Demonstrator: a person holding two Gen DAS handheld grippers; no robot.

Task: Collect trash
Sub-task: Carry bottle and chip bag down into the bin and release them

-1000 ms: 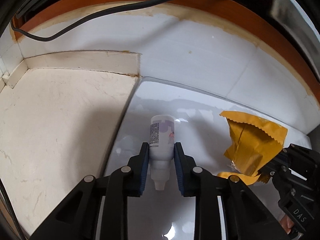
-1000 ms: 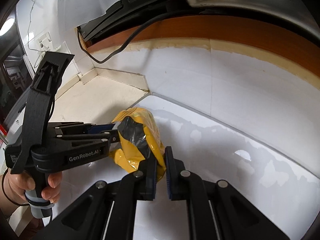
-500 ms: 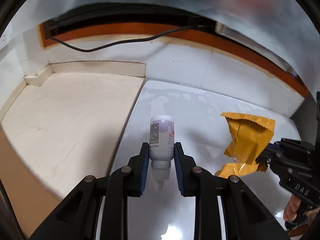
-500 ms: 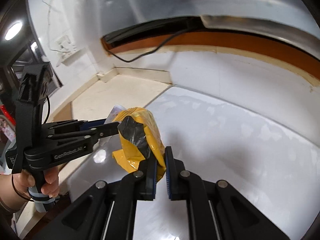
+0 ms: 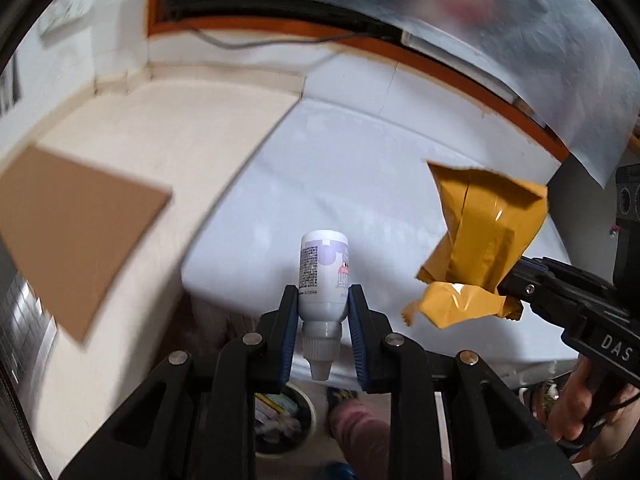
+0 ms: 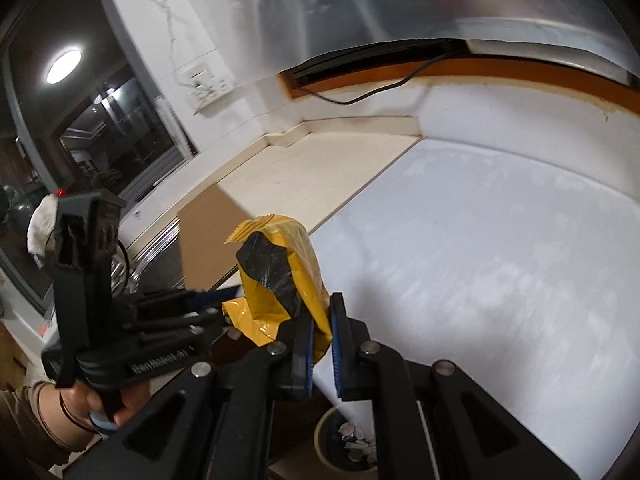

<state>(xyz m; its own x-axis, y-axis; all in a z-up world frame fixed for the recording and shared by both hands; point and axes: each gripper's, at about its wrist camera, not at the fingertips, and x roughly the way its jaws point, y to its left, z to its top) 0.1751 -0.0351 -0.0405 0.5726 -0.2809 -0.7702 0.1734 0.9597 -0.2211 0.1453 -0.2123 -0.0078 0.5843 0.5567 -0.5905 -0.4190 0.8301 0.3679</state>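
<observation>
Over the near edge of the white counter [image 5: 360, 184], both hands have pulled back from the wall: a second ago the wrist views were filled with counter top and backsplash, and now floor and a trash bin [image 6: 348, 444] show beneath the fingers. The left hand-held gripper [image 5: 323, 332] pinches a small white bottle [image 5: 323, 276] by its shoulder, nozzle pointing back toward the handle, exactly as it sat before. The right hand-held gripper [image 6: 320, 344] is pressed together on the lower corner of a crumpled yellow wrapper [image 6: 288, 280], which stands up at about 11 o'clock from its fingers. Neither piece has slipped during the retreat.

I take this to mean pickup is done and the carry to the bin is under way. The bin lies at 6 o'clock below both grippers, already holding what looks like paper scraps, though blur makes the contents hard to read.

The counter's front edge runs just under the bottle, so the way down is open once the hands clear it. A person's foot [image 5: 356, 424] stands just beside the bin at its 3 o'clock. A brown board [image 5: 76, 236] lies on the beige counter section at 9 o'clock, well apart. The two grippers ride near each other, wrapper close to the left one's fingers.
</observation>
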